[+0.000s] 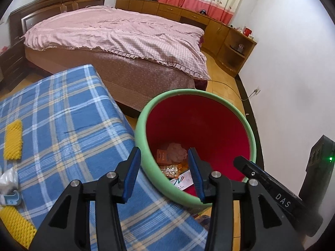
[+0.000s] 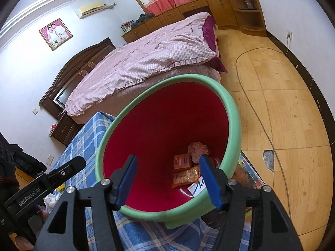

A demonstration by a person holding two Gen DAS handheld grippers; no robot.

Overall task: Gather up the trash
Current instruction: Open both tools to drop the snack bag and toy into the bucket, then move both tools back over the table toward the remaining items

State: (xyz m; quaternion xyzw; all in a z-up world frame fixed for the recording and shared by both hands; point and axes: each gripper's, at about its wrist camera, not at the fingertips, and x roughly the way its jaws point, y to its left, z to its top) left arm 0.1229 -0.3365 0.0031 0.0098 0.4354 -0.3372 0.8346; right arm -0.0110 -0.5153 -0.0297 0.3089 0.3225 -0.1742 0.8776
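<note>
Both hand-held grippers hang over the bin [image 2: 232, 113] at lower centre: right hand-held gripper [image 2: 167, 179] wide and empty, left hand-held gripper [image 1: 164, 173] narrower, empty. Trash [image 2: 185, 175] lies inside; yellow foam [image 1: 13, 140] awaits on the bench [image 1: 69, 113], left.

1 bin [image 1: 144, 113], green rim, red inside; in it 1 orange box [image 2: 181, 161], 1 crumpled pink wad [image 2: 197, 149], 1 orange snack packet [image 2: 186, 176], 1 white printed card [image 1: 181, 181], maybe more underneath, can't tell; 2 yellow foam nets [image 1: 13, 140] on the blue plaid table [image 1: 69, 108]; 1 white plastic wrapper [image 1: 8, 178]; 1 bed [image 1: 117, 33]; 1 framed photo [image 2: 55, 33]; 2 tools, left tool [image 1: 165, 174], right tool [image 2: 168, 181]
</note>
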